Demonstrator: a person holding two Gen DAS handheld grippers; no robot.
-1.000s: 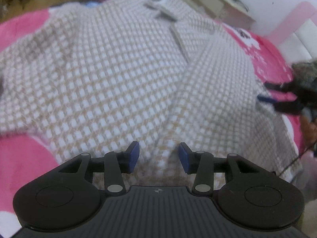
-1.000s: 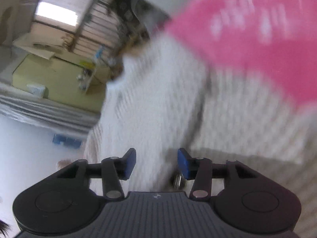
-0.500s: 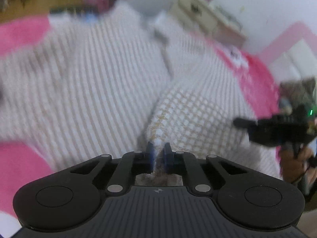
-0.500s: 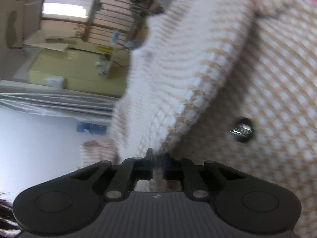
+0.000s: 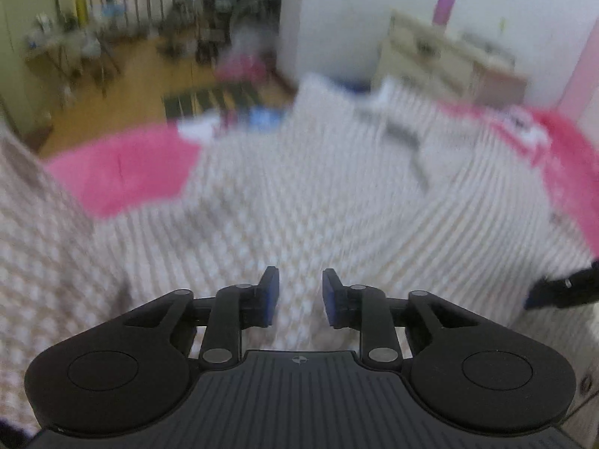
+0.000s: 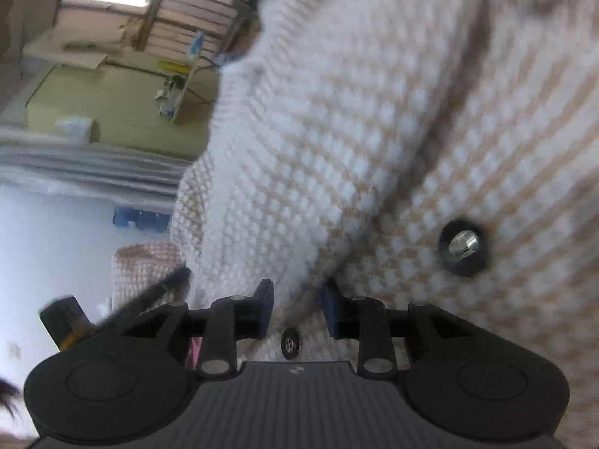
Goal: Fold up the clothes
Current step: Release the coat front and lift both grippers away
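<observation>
The left gripper stands with its jaws a narrow way apart and nothing between them; they have just been opening, and the fabric lies below and beyond the pads, not pinched. The right gripper shows the same narrow gap, its jaws also just opening; a fold of knit sits between the pads, but they do not seem to press on it, so I judge it released.

The task's thing is 1 checked beige-and-white cardigan, spread over the pink bed cover. In the right wrist view 1 panel lies doubled over the body, with a thick rolled edge running up from the jaws, so I judge a first fold laid down. The garment is not yet a compact stack: more folds and smoothing remain.

Counted: 1 cardigan, 2 grippers, 2 dark buttons in the right wrist view, 1 bed. Farther off, blurred, stand 1 pale dresser and a wooden floor.
</observation>
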